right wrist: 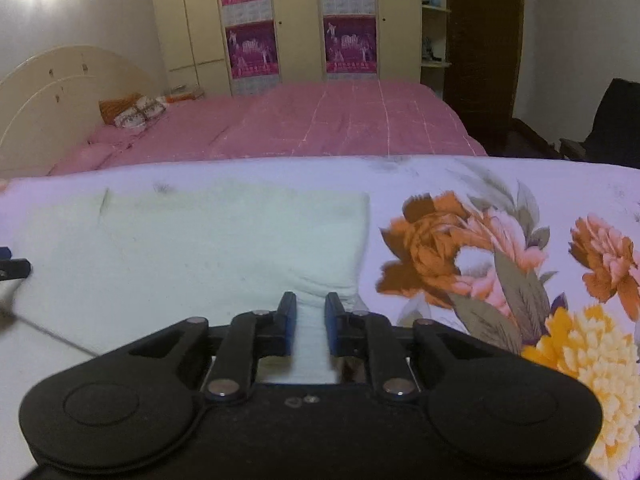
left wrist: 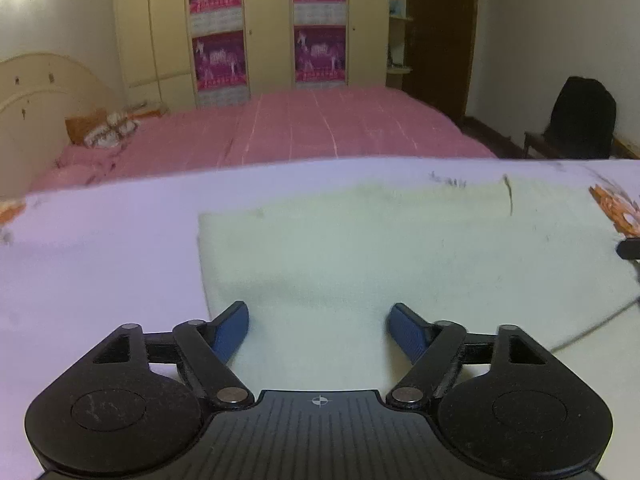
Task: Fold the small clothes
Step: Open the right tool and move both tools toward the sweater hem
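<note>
A pale cream cloth (left wrist: 380, 256) lies flat on the white flowered sheet (left wrist: 100, 248), folded to a rectangle. My left gripper (left wrist: 318, 320) is open, its blue fingers (left wrist: 234, 330) spread over the cloth's near left corner, holding nothing. In the right wrist view the same cloth (right wrist: 208, 240) spreads to the left. My right gripper (right wrist: 311, 312) has its jaws nearly together on a fold of the cloth's near right edge, which bunches between the pads. The tip of the right gripper shows at the right edge of the left wrist view (left wrist: 630, 248).
The sheet carries large orange and yellow flower prints (right wrist: 480, 264) to the right of the cloth. Beyond the surface's far edge is a bed with a pink cover (left wrist: 320, 128), a wardrobe behind it and a dark chair (left wrist: 580, 120) at right.
</note>
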